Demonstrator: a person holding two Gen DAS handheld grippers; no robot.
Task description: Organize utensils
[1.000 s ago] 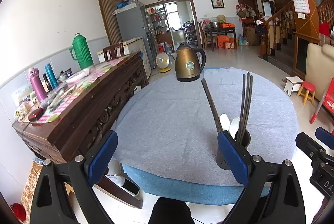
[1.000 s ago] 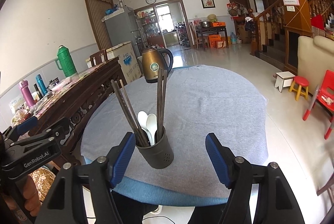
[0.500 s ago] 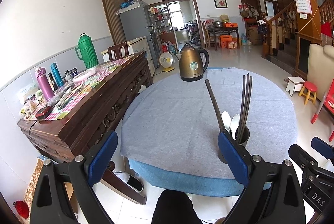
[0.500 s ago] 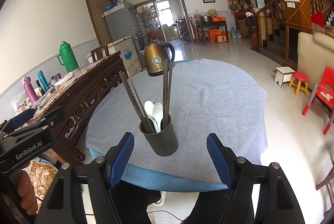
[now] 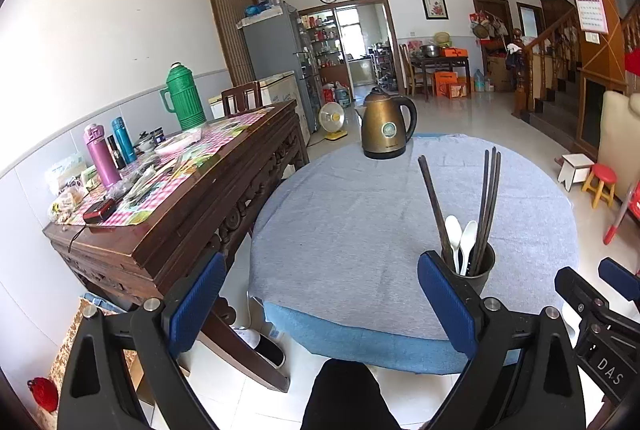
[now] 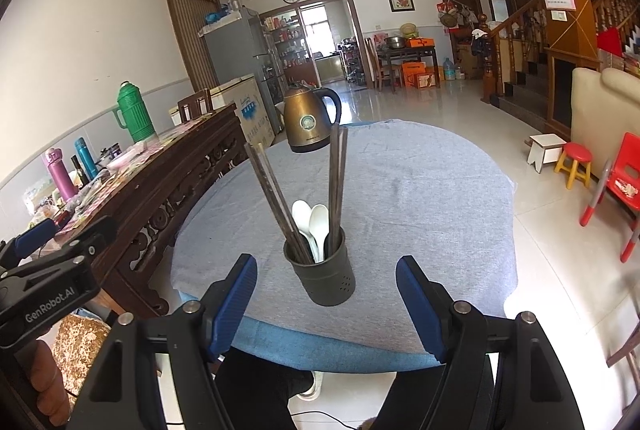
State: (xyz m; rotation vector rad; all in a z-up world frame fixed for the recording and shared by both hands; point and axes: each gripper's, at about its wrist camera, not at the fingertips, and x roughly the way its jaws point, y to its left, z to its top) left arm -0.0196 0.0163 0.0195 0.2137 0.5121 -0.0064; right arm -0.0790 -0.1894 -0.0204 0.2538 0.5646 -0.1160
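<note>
A dark holder [image 6: 325, 276] stands upright near the near edge of a round table [image 6: 420, 189] covered in grey cloth. In it stand dark chopsticks [image 6: 336, 185], one pair leaning left and the others nearly upright, and two white spoons [image 6: 314, 226] with their bowls up between them. In the left wrist view the holder [image 5: 474, 270] sits on the right side of the table [image 5: 340, 230], partly behind that tool's right finger.

The right gripper [image 6: 326, 306] hangs off the near edge of the table, in front of the holder, its blue pads wide apart and holding nothing. The left gripper [image 5: 320, 308] is also off the near edge, left of the holder, fingers spread wide and empty. Each tool shows at the side of the other's view.

A bronze kettle [image 6: 310, 121] stands at the far edge of the table. To the left runs a dark wooden sideboard [image 5: 192, 213] carrying a green thermos [image 5: 183, 97], a pink bottle [image 5: 98, 155] and a teal bottle [image 5: 122, 139]. At far right are a red stool [image 6: 576, 165] and a red chair [image 6: 622, 185].
</note>
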